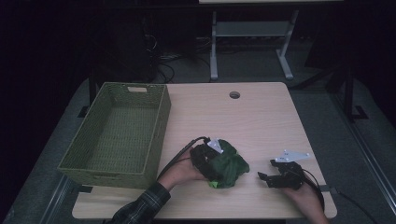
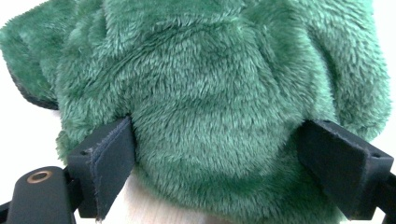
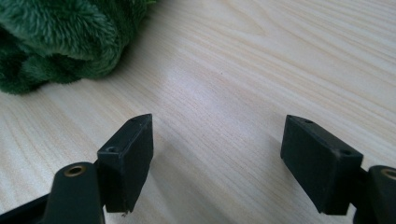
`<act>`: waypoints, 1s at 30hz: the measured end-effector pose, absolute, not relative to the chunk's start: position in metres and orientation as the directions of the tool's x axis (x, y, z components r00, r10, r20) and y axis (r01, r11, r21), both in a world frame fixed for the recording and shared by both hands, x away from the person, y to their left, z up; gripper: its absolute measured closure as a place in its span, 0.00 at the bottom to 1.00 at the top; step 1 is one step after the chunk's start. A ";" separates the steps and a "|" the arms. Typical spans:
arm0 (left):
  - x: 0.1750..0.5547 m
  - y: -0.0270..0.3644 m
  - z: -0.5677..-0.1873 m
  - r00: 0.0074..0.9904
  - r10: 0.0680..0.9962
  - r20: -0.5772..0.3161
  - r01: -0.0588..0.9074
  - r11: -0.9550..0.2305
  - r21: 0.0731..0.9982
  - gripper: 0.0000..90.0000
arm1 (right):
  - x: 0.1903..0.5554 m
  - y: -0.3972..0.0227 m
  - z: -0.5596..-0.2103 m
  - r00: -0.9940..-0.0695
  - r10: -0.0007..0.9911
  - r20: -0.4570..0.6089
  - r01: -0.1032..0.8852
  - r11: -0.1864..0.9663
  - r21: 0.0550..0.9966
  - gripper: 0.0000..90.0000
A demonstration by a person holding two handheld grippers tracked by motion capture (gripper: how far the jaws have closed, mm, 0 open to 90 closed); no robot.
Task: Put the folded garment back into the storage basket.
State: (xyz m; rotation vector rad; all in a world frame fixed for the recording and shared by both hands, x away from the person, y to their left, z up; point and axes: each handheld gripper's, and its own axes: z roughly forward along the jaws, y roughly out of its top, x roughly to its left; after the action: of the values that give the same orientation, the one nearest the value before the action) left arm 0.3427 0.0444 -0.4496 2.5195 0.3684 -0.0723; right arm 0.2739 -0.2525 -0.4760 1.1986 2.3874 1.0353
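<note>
A dark green plush cloth [image 1: 229, 164] lies bunched on the light wooden table [image 1: 261, 121], near the front edge. My left gripper [image 1: 215, 162] reaches into it from the left. In the left gripper view its jaws stand wide on either side of a bulge of the green plush [image 2: 210, 93], which rests on the table; the left gripper [image 2: 219, 144] is open around it. To the right of the cloth, my right gripper [image 1: 266, 169] lies low over bare wood. The right gripper [image 3: 217, 135] is open with nothing between its jaws, and the plush [image 3: 56, 42] is at its upper left.
A green woven basket [image 1: 159, 126], with nothing in it, stands on the table's left side, overhanging the left edge. A round cable hole [image 1: 234, 95] sits near the far edge. Bare wood stretches between the basket, the cloth and the far edge.
</note>
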 end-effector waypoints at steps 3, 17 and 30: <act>0.342 0.041 -0.452 0.958 0.257 -0.125 0.283 -0.793 0.539 0.14 | 0.274 -0.252 -0.476 -0.621 0.781 0.066 0.583 0.403 0.705 0.28; 0.340 0.029 -0.448 0.958 0.277 -0.073 0.276 -0.823 0.496 0.46 | 0.275 -0.249 -0.477 -0.622 0.780 0.065 0.575 0.400 0.713 0.29; 0.349 0.040 -0.440 0.949 0.257 -0.184 0.316 -0.778 0.543 0.86 | 0.274 -0.252 -0.481 -0.621 0.783 0.042 0.545 0.393 0.741 0.27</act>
State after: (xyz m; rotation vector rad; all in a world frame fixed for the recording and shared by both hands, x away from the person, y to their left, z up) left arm 0.3489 0.0401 -0.4396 2.5042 0.4049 -0.1326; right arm 0.2739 -0.2519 -0.4811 1.1583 2.3415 1.0676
